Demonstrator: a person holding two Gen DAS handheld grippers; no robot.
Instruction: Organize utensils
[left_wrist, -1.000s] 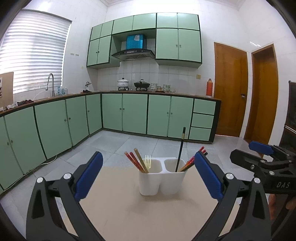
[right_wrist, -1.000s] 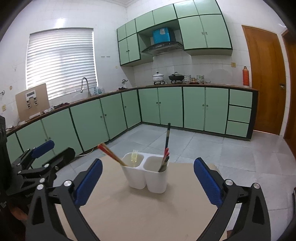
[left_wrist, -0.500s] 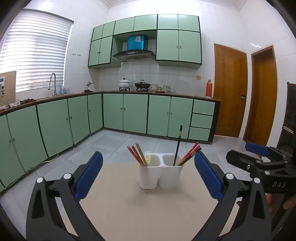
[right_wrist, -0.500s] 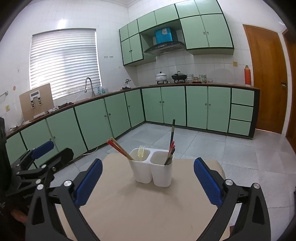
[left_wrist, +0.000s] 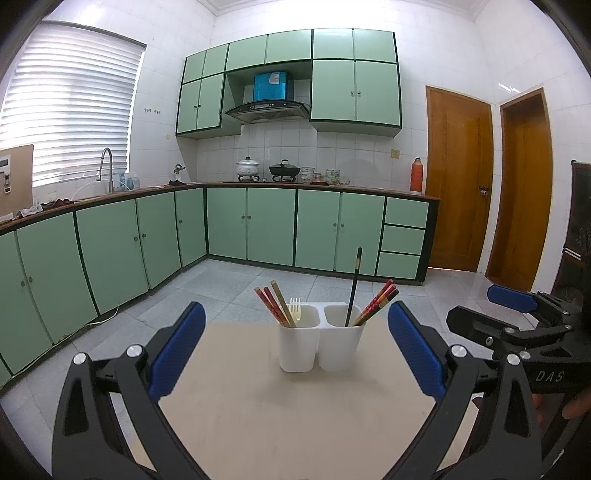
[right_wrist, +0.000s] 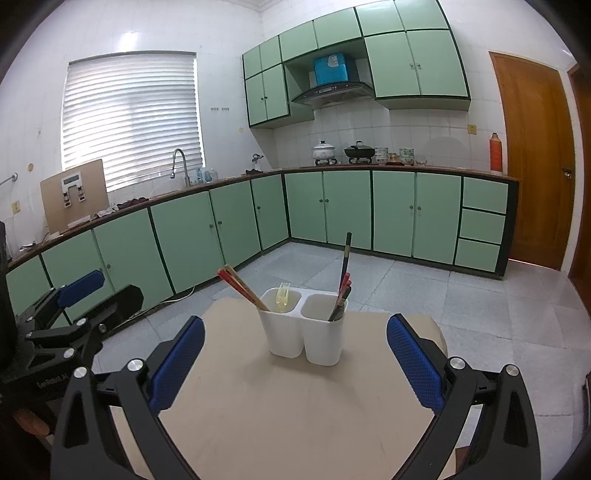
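A white two-compartment holder (left_wrist: 319, 345) (right_wrist: 306, 334) stands upright near the far end of a small beige table (left_wrist: 295, 413) (right_wrist: 288, 413). Its left cup holds red and wooden chopsticks (left_wrist: 273, 301) (right_wrist: 240, 286) and a pale yellow fork (left_wrist: 294, 310) (right_wrist: 283, 295). Its right cup holds a tall black chopstick (left_wrist: 354, 286) (right_wrist: 345, 254) and several red and dark chopsticks (left_wrist: 376, 302) (right_wrist: 341, 295). My left gripper (left_wrist: 295, 350) is open with nothing between its blue pads, well short of the holder. My right gripper (right_wrist: 295, 360) is open and empty too, equally far back.
Green kitchen cabinets (left_wrist: 258, 229) run along the far and left walls, with tiled floor between them and the table. The right gripper also shows at the right edge of the left wrist view, and the left gripper at the left edge of the right wrist view. Wooden doors (left_wrist: 458, 184) stand at the right.
Both grippers have drawn back and risen a little, so the holder looks smaller and farther away. Both stay open and empty. The utensils have not moved.
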